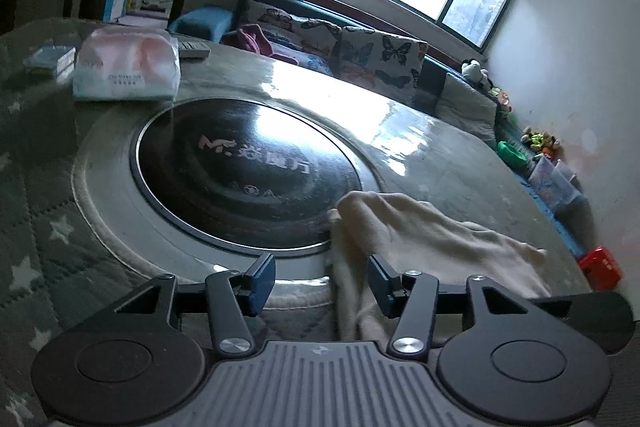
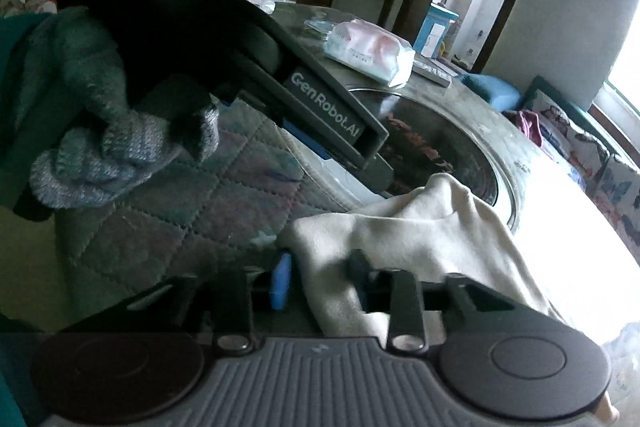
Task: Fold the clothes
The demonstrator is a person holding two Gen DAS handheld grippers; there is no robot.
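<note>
A cream cloth (image 1: 424, 235) lies rumpled on the table, its near edge over the rim of a black round hob (image 1: 244, 167). My left gripper (image 1: 322, 283) is open wide, and the cloth's edge runs between its fingers close to the right finger (image 1: 382, 281). In the right wrist view the cream cloth (image 2: 432, 227) rises in a soft peak. My right gripper (image 2: 320, 279) stands partway open with cloth filling the gap between its blue pad (image 2: 282, 281) and the other finger. A gloved hand (image 2: 100, 131) holds the left gripper's body (image 2: 320, 107), whose tips are hidden behind the cloth.
A quilted cover (image 1: 36, 227) drapes the table (image 1: 440, 147) around the hob. A tissue pack (image 1: 128, 67), a small box (image 1: 52, 61) and a remote (image 1: 194, 49) sit at the far side. Beyond are a sofa with butterfly cushions (image 1: 376, 55) and a window.
</note>
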